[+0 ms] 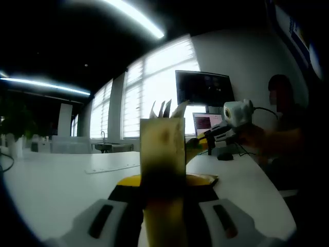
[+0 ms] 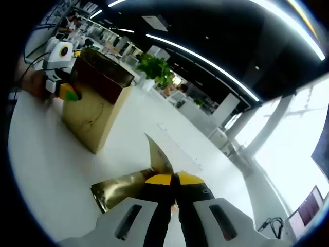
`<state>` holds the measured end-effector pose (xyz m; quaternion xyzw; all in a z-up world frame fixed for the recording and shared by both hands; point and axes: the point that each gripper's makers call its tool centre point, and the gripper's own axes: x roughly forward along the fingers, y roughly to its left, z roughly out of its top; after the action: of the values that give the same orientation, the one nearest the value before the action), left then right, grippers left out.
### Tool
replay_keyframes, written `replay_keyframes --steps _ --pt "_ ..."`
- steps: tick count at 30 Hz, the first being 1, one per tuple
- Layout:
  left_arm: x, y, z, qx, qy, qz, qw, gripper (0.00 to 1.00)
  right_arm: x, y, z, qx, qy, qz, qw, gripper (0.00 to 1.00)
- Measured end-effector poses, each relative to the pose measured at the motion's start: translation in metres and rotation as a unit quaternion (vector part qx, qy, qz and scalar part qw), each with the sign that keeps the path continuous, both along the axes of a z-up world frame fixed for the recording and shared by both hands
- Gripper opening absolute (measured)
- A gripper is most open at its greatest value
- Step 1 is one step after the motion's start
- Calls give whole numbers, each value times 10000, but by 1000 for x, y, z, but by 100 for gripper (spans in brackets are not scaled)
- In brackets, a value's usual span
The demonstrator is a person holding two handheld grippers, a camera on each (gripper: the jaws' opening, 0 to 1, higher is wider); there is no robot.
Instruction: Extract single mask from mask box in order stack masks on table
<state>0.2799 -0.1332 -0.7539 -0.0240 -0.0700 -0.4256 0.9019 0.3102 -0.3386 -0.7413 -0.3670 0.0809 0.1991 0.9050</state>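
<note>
Left gripper view is looking along the left gripper (image 1: 163,206), whose two pale jaws are rising from the bottom edge and clamping the mask box (image 1: 162,154) between them. The box, a tall gold-coloured carton, is standing upright directly ahead of the jaws, pressed on both sides, with white flaps or mask edges poking out of its open top. Beyond it and to its right, the right gripper (image 1: 205,140) is hovering over the white table (image 1: 61,180), held by a person's hand (image 1: 252,138); whether its jaws are parted cannot be told from here. A monitor (image 1: 204,88) is glowing behind that gripper, in front of bright windows (image 1: 154,82).

Right gripper view is showing the right gripper (image 2: 174,193) with its jaws pinched almost fully together on a single mask (image 2: 131,188). The golden, foil-like packet is spreading out leftward from the fingertips and lying low near the table (image 2: 51,170), one pale corner sticking up just ahead of the jaws. Further ahead and to the left, well apart from the packet, the mask box (image 2: 97,103) is resting on the table with the left gripper (image 2: 59,72) gripping its far side. A green plant (image 2: 154,67) is sitting beyond the box.
</note>
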Motion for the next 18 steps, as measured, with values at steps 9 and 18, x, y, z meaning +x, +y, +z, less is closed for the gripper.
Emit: replay_keyframes --steps 9,18 --pt "1 1 0 9 -1 3 10000 31 -11 3 -16 -1 2 -48 10000 0" --pt "1 1 0 8 2 4 10000 31 -18 9 -40 -119 155 10 9998 0"
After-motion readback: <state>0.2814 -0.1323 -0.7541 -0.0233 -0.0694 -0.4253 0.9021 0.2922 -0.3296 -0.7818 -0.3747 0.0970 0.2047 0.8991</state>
